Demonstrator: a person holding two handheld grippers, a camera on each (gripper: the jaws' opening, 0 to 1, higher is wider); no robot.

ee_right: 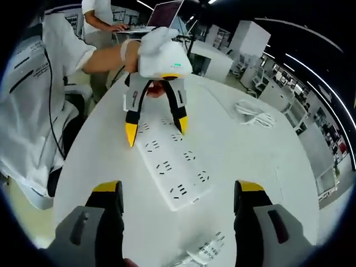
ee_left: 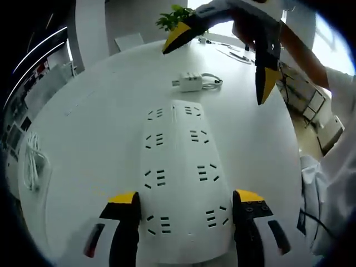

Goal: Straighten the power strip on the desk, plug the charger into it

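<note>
In the left gripper view the left gripper (ee_left: 186,203) stands with its yellow-tipped jaws apart, straddling the near end of the long white plastic power strip (ee_left: 181,167), which lies flat on the round white desk (ee_left: 100,128); whether the tips touch its sides I cannot tell; beyond it lies the small white charger with its coiled cable (ee_left: 192,82); above hangs the right gripper (ee_left: 222,58), jaws spread wide and empty; near the desk's far edge stands a green plant (ee_left: 173,16).
</note>
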